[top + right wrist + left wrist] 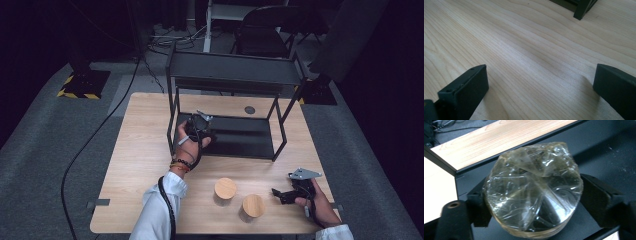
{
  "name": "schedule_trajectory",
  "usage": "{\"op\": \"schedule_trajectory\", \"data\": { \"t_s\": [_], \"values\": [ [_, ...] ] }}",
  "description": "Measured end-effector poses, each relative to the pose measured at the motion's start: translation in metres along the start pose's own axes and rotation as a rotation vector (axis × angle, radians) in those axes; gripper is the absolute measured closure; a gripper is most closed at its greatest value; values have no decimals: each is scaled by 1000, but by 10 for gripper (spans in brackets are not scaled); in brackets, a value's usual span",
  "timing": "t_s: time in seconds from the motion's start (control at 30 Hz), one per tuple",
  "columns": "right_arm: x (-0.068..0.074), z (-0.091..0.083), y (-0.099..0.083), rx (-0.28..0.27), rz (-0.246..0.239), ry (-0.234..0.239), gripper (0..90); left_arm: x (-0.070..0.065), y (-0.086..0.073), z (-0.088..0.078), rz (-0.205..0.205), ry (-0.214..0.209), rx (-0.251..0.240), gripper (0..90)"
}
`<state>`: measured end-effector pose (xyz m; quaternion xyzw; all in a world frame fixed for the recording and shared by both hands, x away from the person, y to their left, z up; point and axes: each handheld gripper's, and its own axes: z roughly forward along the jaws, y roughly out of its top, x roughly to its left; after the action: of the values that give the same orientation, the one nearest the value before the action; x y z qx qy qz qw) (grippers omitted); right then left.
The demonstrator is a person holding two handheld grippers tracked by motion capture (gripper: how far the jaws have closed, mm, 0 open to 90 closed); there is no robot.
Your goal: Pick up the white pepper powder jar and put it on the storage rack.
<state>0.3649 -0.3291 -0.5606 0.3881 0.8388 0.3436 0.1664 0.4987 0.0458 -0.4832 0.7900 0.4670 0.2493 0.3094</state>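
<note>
The left tool [201, 131] reaches into the lower level of the black metal two-tier shelf rack [227, 75] that stands at the far side of the pale wooden counter [145, 150]. In the left gripper view a round, flat disc wrapped in crinkled clear plastic film [534, 187] lies on the rack's dark bottom shelf [604, 157], between the two black jaws. The jaws stand partly apart, one on each side of the disc; the left one sits right at its edge, and I cannot tell whether either pad presses on it. The wrapped disc rests on the shelf surface, close to the rack's front edge, with the counter's wood grain visible just beyond the frame.

The right tool [280, 195] sits low near the front right of the counter, held in the person's right hand [315, 202]. In the right gripper view its jaws are spread wide with nothing between them, just bare wood, and a black leg of the rack [582, 10] shows at the top.

Two round containers with light wooden lids [225, 188] [253, 205] stand side by side near the front edge of the counter, between the two forearms, the nearer one just beside the right tool.
</note>
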Motion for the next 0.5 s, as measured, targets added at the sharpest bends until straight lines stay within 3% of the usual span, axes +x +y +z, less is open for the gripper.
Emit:
{"op": "schedule_trajectory", "data": {
  "t_s": [0.2, 0.5],
  "values": [
    [0, 0, 0, 0, 0, 0, 0, -5, 1, 1, 30, 37, 0, 90],
    [0, 0, 0, 0, 0, 0, 0, -4, 0, 1, 31, 33, 5, 49]
  ]
}}
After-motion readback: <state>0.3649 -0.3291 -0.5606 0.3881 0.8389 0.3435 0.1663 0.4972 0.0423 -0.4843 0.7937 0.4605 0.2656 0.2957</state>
